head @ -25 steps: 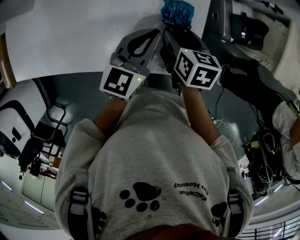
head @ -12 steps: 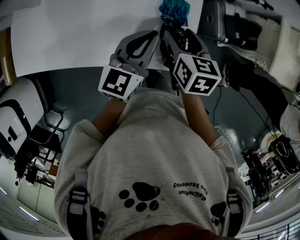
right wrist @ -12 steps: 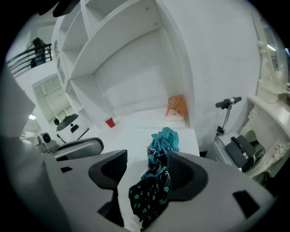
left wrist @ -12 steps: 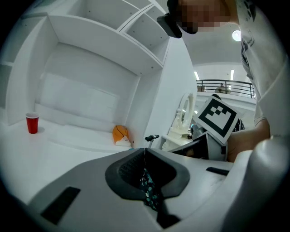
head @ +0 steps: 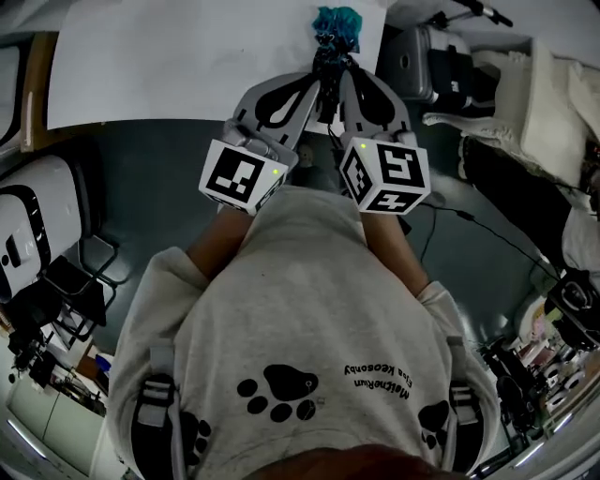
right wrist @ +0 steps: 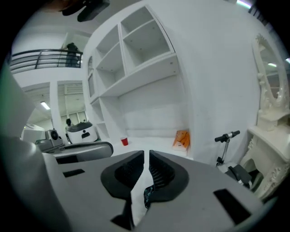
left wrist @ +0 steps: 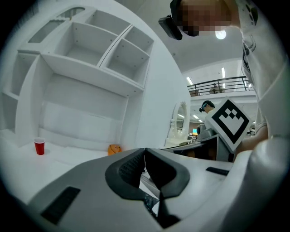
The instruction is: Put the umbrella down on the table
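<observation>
The folded teal umbrella [head: 337, 21] shows at the top of the head view, at the edge of the white table [head: 187, 56]. Its black stem runs back between my two grippers. My left gripper [head: 314, 80] and right gripper [head: 342, 80] sit side by side, both angled in on that stem. In the left gripper view the left gripper [left wrist: 144, 152] has its tips touching, with a dark piece of the umbrella [left wrist: 151, 204] low in its throat. The right gripper [right wrist: 146, 156] is closing to a thin slit, with dark teal umbrella fabric [right wrist: 147, 195] pinched low between its pads.
A red cup [left wrist: 40, 147] and an orange object [left wrist: 114, 149] stand far back on the table, under a white shelf unit [left wrist: 90, 59]. A scooter [right wrist: 226, 138] stands off to the right. Chairs, bags and cables crowd the floor around the person.
Both grippers have drawn closer together, and their fingers now converge on the umbrella's black stem. The right gripper's marker cube has rolled.
</observation>
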`<state>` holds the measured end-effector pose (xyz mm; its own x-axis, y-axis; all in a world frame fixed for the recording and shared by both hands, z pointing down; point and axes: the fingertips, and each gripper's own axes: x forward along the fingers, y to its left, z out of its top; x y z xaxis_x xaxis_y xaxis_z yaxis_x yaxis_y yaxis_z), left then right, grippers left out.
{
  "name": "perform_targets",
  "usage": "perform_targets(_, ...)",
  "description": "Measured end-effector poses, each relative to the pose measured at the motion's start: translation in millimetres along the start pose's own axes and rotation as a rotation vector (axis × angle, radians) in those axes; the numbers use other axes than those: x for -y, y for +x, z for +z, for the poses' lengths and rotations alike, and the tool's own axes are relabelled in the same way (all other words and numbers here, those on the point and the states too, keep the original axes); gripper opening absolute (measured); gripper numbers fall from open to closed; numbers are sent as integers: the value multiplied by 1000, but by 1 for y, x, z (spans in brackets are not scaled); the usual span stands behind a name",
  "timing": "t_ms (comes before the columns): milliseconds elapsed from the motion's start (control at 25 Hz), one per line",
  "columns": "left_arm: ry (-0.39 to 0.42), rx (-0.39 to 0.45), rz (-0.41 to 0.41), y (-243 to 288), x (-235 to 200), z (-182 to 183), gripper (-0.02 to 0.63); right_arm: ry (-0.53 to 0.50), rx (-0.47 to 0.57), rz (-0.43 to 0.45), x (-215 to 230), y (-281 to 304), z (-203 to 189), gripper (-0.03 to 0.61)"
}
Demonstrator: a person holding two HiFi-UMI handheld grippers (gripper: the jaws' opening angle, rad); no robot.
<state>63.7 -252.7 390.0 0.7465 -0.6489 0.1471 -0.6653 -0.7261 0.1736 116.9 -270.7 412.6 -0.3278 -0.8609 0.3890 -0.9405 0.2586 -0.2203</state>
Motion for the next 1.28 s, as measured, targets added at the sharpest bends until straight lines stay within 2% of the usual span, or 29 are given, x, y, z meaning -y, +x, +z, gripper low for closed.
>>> perform_targets(120, 20, 31, 3, -17, 22, 12, 18, -46, 64, 2, -9, -30, 10, 51)
perform_targets(480, 77, 90, -4, -55, 69, 48, 18, -70, 175, -9, -29, -102, 27, 43)
perform_targets(680, 103, 75, -29, -68, 81, 54, 18, -82, 215, -23, -41, -124, 35, 41)
perform_targets(880, 118, 85, -35, -79, 81, 62, 18, -96, 261, -50, -49, -138, 45, 41)
perform_targets(1120, 97, 72, -49, -94, 73, 64, 18, -97, 279, -54, -69, -139, 42, 41)
perform_targets(1280, 81, 130, -52, -98, 66, 65, 18, -107, 271, -64, -78, -132, 35, 41)
